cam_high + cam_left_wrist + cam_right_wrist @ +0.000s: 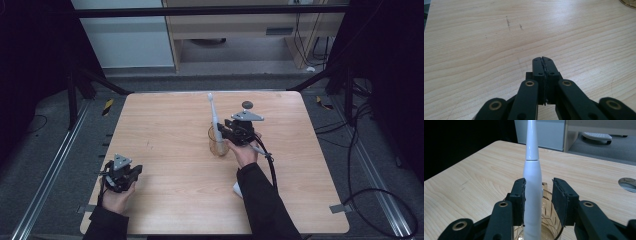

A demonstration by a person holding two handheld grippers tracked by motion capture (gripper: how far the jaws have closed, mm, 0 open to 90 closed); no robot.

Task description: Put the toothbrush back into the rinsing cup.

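Observation:
A white electric toothbrush (213, 117) stands upright in an amber drinking glass (218, 142) near the middle of the wooden table (165, 130). My right gripper (223, 131) is at the glass from the right, open. In the right gripper view the toothbrush handle (532, 182) rises between the jaws, against the left pad (520, 192), with a gap to the right pad; the glass (549, 225) sits just below. My left gripper (132, 172) rests at the table's front left, shut on nothing (543, 61).
A small round shiny disc (247, 104) lies on the table behind the right gripper, also the disc (627, 183) at right. A white object (237, 189) peeks out beside the right forearm. The glass rim (629, 3) shows at the top right. Cables (370, 195) lie on the floor.

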